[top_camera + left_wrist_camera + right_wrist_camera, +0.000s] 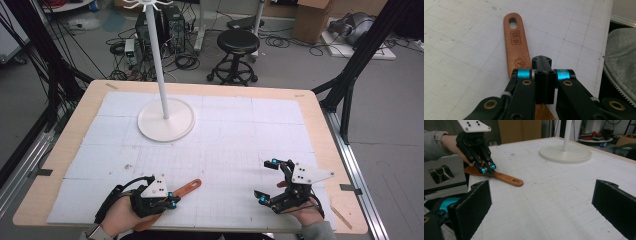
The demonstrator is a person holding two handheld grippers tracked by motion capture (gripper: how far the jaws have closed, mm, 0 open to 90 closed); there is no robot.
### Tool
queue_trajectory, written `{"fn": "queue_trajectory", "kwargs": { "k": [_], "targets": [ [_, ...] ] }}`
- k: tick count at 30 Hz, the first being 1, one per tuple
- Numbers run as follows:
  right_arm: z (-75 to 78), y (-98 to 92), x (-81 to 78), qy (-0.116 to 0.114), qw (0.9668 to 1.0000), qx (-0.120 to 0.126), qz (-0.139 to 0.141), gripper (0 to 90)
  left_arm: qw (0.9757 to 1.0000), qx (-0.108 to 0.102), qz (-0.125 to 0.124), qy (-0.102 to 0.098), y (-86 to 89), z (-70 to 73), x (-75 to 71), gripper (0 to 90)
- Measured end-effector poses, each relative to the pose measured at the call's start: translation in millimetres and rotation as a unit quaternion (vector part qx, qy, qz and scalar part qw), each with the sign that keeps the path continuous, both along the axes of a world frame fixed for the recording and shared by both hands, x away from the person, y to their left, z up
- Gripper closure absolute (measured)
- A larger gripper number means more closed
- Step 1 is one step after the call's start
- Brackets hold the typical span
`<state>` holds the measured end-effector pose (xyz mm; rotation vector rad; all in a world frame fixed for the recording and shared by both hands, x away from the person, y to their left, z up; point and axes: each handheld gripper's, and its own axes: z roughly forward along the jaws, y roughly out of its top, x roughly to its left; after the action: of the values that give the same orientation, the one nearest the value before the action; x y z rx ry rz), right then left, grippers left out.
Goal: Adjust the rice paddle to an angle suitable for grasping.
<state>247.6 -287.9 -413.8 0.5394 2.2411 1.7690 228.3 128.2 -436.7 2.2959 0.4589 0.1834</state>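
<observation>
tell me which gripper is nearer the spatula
Left. The left gripper is shut on the spatula at its handle, near the table's front edge. The right gripper stands open well off to the side, apart from it.

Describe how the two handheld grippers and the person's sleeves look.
Both the left gripper and the right gripper are black linkage frames with turquoise-blue bands near the tips and brass-coloured pivot pins. Each carries a pale grey three-cornered plate with small dark holes on top. The jaws end in flat black pads. A black cable trails from the left one. The sleeve is grey.
</observation>
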Motion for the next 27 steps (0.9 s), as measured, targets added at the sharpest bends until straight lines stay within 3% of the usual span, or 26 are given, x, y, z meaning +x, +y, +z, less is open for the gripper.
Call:
{"fn": "queue_trajectory", "kwargs": {
  "k": [8, 14, 23, 27],
  "targets": [
    [0.0, -0.3, -0.8, 0.004, 1.0, 0.0, 0.001, 1.5, 0.9999, 0.011, 0.002, -0.006, 1.7, -0.8, -1.3, 89.7],
    [0.2, -0.7, -0.9, 0.004, 1.0, 0.0, 0.002, 1.5, 0.9997, 0.019, 0.01, -0.011, 12.6, -0.1, -0.3, 89.8],
    [0.1, -0.3, -0.8, 0.005, 1.0, 0.0, 0.001, 1.5, 0.9993, 0.02, 0.032, 0.0, 36.0, 0.8, 4.8, 89.8],
    [-0.1, -0.2, -0.3, 0.002, 1.0, -0.002, 0.001, 1.5, 0.9991, 0.015, 0.039, 0.003, 38.2, 0.4, 4.3, 89.8]
  ]
}}
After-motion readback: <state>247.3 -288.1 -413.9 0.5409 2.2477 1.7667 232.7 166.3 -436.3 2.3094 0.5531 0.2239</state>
